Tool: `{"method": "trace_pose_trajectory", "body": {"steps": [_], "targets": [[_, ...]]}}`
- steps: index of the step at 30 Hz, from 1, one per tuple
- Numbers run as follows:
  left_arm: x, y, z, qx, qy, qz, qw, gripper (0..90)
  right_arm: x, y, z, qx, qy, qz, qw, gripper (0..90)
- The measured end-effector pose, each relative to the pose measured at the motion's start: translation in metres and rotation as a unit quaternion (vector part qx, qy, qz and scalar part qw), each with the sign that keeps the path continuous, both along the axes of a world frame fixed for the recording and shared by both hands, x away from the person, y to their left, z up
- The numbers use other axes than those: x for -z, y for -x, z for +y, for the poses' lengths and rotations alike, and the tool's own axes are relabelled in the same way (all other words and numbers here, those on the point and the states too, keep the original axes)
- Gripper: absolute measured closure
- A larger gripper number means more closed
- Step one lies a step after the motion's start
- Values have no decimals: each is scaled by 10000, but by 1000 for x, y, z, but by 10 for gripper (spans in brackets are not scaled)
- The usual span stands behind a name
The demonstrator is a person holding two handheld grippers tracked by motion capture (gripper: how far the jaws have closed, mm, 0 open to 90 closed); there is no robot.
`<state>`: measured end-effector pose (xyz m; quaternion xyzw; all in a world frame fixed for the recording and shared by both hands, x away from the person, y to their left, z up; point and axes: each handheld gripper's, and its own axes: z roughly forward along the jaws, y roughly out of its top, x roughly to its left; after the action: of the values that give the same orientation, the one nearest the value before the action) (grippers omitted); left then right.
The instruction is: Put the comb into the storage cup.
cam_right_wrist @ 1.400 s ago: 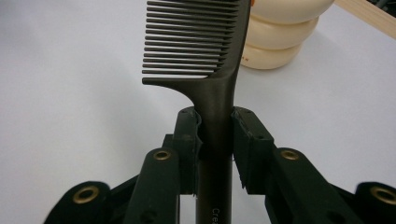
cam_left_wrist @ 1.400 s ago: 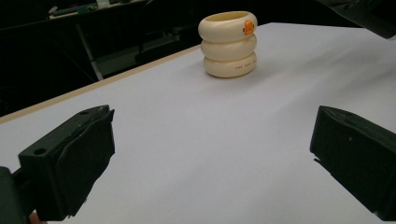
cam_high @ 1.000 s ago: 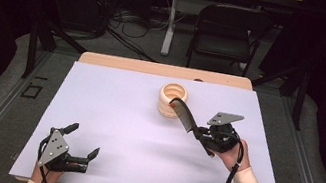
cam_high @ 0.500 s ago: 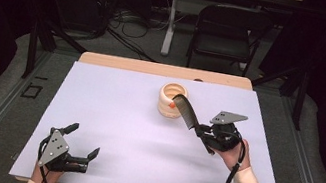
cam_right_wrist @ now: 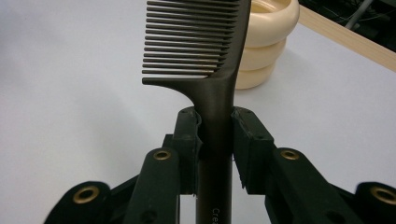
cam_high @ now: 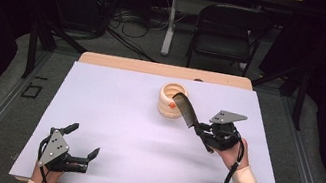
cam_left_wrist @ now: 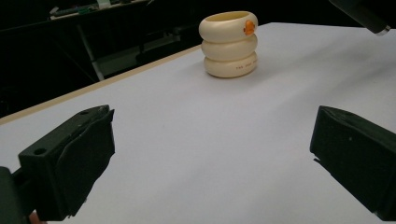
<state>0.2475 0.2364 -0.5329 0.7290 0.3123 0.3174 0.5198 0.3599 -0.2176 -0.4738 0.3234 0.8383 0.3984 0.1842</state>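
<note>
Black comb (cam_right_wrist: 210,60) sat pinched by its handle in the right gripper's (cam_high: 201,129) jaws, teeth-end over the cream holder (cam_high: 171,100); lowering it straight in seemed wise. Left gripper (cam_high: 84,148) rested spread on the desk (cam_high: 112,108).

Wooden table (cam_high: 105,60), white sheet (cam_high: 134,127) covering it; cream ringed holder (cam_high: 170,101) standing on sheet
</note>
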Motion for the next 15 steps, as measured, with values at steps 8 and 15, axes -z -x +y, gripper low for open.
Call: {"method": "trace_pose_trajectory", "body": {"steps": [8,15], "targets": [[0,0,0,0,12,3,10000,0,0,-1,1,3,-28,-51,10000,722],[0,0,0,0,-7,0,10000,0,-2,-3,2,13,-81,-154,9998,722]]}}
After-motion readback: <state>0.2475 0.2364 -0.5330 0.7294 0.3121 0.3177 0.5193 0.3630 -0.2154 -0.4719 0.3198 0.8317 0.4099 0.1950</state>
